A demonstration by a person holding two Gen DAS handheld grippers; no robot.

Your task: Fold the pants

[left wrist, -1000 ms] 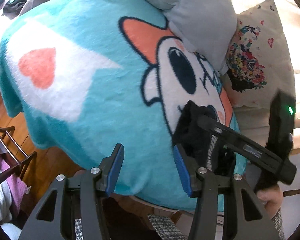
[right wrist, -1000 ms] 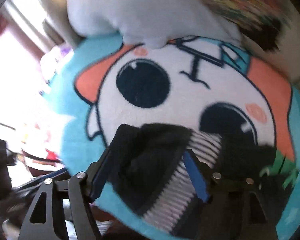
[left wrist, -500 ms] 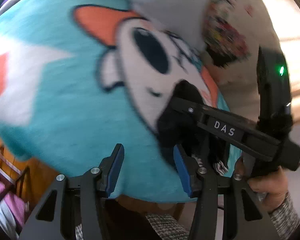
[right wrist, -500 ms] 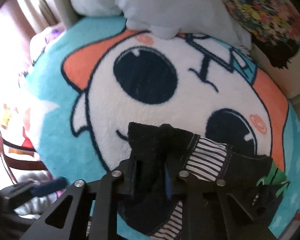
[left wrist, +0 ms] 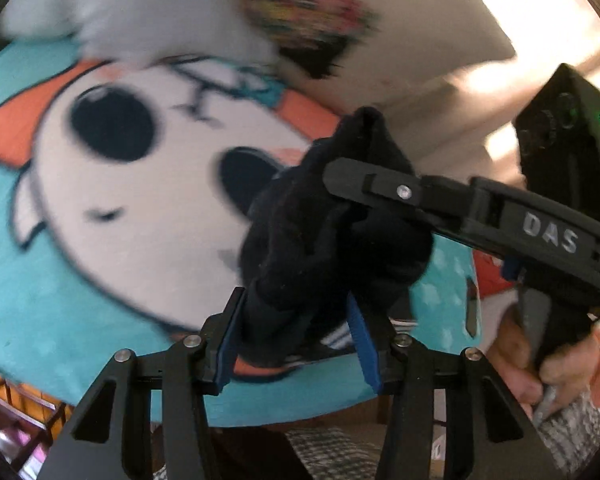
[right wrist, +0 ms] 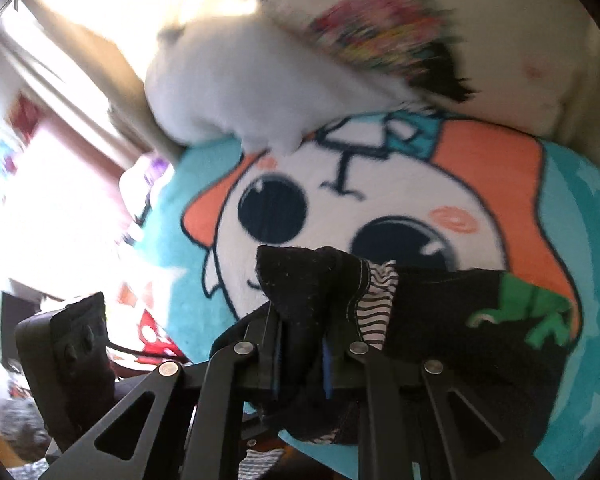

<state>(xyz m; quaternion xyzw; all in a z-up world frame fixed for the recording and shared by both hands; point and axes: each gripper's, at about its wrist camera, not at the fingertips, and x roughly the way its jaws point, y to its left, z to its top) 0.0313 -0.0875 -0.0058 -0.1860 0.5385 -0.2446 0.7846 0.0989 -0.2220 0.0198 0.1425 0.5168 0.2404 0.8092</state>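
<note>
On blanket [right wrist: 580,208]: bunched black pants [right wrist: 440,304]

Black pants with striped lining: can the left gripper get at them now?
Probably yes: the black pants hang bunched between the left gripper's open jaws, nothing else in the way.

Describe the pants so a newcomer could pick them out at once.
Find the turquoise blanket printed with a big-eyed cartoon face. At its near edge lies a small bundle, the black pants, one bunched end pinched in the right claw. A striped black-and-white lining and a green motif set them apart from the white pillow and floral cushion behind.
</note>
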